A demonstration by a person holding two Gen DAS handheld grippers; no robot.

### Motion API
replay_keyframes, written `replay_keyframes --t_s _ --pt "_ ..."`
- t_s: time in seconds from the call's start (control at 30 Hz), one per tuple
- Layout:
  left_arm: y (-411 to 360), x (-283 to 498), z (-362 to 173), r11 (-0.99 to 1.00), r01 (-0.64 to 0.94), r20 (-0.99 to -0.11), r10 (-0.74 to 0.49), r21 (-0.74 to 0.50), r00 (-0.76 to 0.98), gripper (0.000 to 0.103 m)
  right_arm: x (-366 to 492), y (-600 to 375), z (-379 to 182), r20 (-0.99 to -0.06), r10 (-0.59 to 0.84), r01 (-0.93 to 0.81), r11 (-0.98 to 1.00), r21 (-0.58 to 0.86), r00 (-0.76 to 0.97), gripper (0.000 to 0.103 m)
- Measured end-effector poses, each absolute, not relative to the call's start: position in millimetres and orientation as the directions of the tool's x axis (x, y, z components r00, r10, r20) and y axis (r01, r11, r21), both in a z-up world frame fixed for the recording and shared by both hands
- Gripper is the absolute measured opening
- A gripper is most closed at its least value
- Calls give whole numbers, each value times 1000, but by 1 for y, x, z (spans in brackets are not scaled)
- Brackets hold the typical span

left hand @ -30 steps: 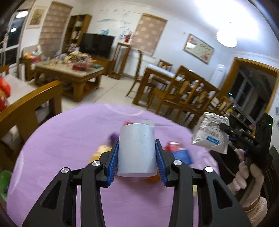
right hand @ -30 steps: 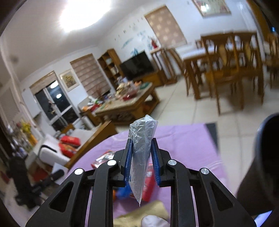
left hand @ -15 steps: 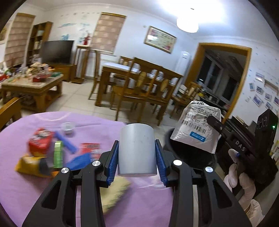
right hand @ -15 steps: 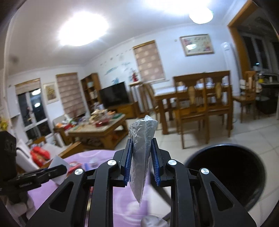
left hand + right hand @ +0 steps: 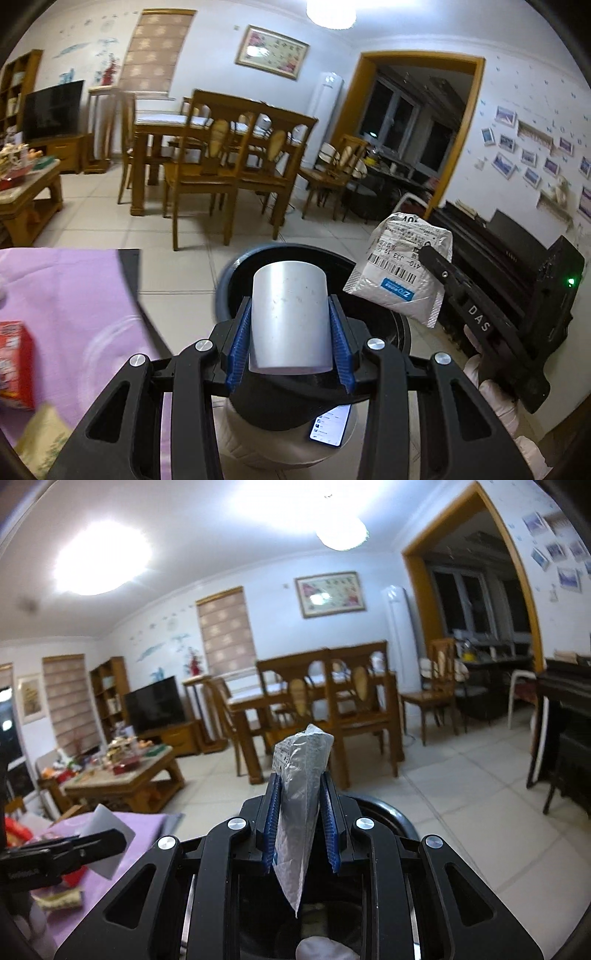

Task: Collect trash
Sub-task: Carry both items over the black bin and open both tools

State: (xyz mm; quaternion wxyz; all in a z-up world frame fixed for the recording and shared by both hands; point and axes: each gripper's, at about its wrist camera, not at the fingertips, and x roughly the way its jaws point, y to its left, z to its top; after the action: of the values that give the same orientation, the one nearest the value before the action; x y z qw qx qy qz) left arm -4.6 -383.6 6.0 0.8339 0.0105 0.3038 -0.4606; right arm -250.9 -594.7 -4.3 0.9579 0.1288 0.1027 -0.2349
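Trash bin sits under both my claws, left claw clamped on cup, right claw clamped on packet, neither dropped yet, more litter on table.

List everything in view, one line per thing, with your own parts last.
cup: 1, white, held over the bin
packet: 1, white and silver, held over the bin's right side
bin: 1, black, on the floor below both grippers
tablecloth: 1, purple, left
box: 1, red, on the tablecloth
phone: 1, lit screen, under the bin's rim
dining chairs: several, wooden, behind
left hand-held gripper: black, blue pads, shut on cup
right hand-held gripper: black, shut on packet
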Motion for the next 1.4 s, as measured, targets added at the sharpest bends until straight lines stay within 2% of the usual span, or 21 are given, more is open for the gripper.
replay_keyframes --t_s 0.33,1.13,1.17,1.27,1.33,1.4 --pt "-435 -13 -24 557 801 -578 -735 -219 353 39 -240 -646 -48 -328 -396 482 841 245 858 22" --pt "-462 -6 -35 543 814 -606 -724 -208 328 40 -169 -643 -46 -377 -343 453 854 257 860 24" --pt "-462 -6 -34 541 814 -607 -725 -210 325 40 -168 -643 -47 -378 -340 451 854 259 861 28" --pt "-463 -7 -32 542 816 -604 -725 -202 332 41 -164 -644 -44 -378 -325 440 856 272 867 66" --pt "-462 -9 -29 544 817 -599 -724 -192 341 46 -166 -642 -39 -362 -325 435 857 278 873 68" --pt "-458 -11 -24 552 812 -589 -726 -190 355 58 -165 -639 -33 -359 -330 435 859 269 873 68"
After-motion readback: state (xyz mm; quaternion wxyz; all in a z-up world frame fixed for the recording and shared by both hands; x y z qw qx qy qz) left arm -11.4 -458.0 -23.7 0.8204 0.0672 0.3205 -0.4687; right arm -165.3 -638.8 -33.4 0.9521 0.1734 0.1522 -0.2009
